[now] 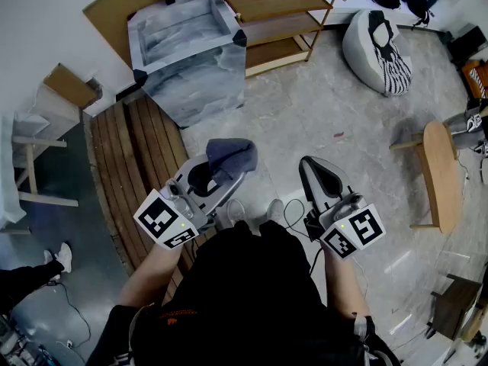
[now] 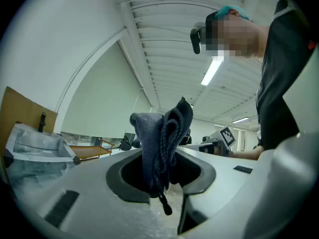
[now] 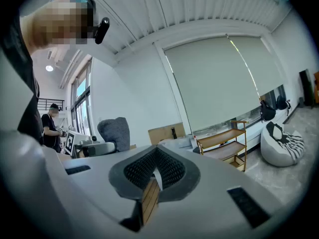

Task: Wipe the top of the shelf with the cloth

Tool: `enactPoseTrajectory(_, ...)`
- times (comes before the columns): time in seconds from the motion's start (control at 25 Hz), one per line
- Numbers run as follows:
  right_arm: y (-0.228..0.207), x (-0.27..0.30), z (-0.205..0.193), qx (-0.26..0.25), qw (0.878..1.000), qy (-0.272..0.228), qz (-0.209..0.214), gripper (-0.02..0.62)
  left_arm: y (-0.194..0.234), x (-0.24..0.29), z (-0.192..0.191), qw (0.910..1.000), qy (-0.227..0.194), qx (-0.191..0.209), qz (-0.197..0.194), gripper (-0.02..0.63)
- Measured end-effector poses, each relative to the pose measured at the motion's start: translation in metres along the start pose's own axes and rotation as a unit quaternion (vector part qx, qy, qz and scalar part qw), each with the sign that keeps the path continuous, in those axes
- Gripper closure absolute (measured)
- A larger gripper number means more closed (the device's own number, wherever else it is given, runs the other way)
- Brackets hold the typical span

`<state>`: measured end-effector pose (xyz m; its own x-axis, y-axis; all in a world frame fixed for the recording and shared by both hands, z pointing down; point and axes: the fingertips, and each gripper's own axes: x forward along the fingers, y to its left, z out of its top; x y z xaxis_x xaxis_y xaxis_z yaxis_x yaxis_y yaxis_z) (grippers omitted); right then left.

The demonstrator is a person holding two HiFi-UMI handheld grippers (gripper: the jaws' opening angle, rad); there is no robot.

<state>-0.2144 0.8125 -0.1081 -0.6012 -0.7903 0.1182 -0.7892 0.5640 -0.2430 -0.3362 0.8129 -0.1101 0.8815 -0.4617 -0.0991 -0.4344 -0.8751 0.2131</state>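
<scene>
1. two grippers out in front of the body, above the pale stone floor (image 1: 305, 113), side by side and apart from each other.
2. left gripper (image 1: 219, 172): clamped on a grey-blue cloth (image 1: 232, 155). cloth bunched and standing up out of the jaws, with a loose thread hanging down between them.
3. right gripper (image 1: 311, 166): jaws closed together, nothing caught between them.
4. wooden shelf (image 1: 280, 12) at the far edge of the floor, against the wall, with open boards one above the other. well apart from the cloth and from both grippers.
5. grey marbled box (image 1: 187, 52) just beside the left end of the shelf, at the far end of a strip of dark wooden planks (image 1: 137, 166) running along the left edge of the floor.
6. white beanbag (image 1: 377, 52) with dark stripes near the right end of the shelf, and a small wooden table (image 1: 442, 170) at the right edge of the floor.
</scene>
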Motion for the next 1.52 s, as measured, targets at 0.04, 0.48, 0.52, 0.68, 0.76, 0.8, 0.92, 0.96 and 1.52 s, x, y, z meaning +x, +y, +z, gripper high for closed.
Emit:
enactPoseTrajectory(0.04,0.000,0.001,0.000,0.000,1.000,0.000,0.001,0.592,0.001,0.000,0.000,1.0000,0.000,0.000,0.000,0.471)
enactPoseTrajectory(0.48,-0.006,0.006,-0.004,0.010,1.000,0.001,0.001,0.592,0.004,0.004,-0.007,1.0000,0.006,-0.005,0.002,0.471)
enactPoseTrajectory(0.52,-0.009,0.005,-0.005,0.015,1.000,0.001,0.000,0.592,0.004,0.007,-0.008,0.9999,0.008,-0.006,0.002,0.471)
enactPoseTrajectory(0.68,-0.029,0.001,-0.005,0.033,0.999,-0.001,0.001,0.591,0.005,0.025,-0.015,0.9998,0.017,-0.007,0.005,0.471)
enactPoseTrajectory(0.76,-0.041,-0.001,-0.006,0.035,0.999,0.001,0.003,0.591,0.006,0.036,-0.018,0.9997,0.021,-0.008,0.009,0.471)
enactPoseTrajectory(0.8,-0.048,-0.002,-0.006,0.035,0.999,0.002,0.003,0.591,0.007,0.042,-0.020,0.9996,0.023,-0.009,0.010,0.471)
enactPoseTrajectory(0.92,-0.071,-0.003,-0.003,0.037,0.999,0.003,0.005,0.591,0.011,0.064,-0.022,0.9995,0.028,-0.007,0.015,0.472)
enactPoseTrajectory(0.96,-0.080,-0.003,-0.001,0.037,0.999,0.004,0.006,0.591,0.013,0.072,-0.022,0.9994,0.029,-0.007,0.017,0.471)
enactPoseTrajectory(1.52,-0.207,0.004,0.021,0.022,0.999,0.018,0.029,0.591,0.046,0.191,-0.036,0.9980,0.040,0.007,0.048,0.471)
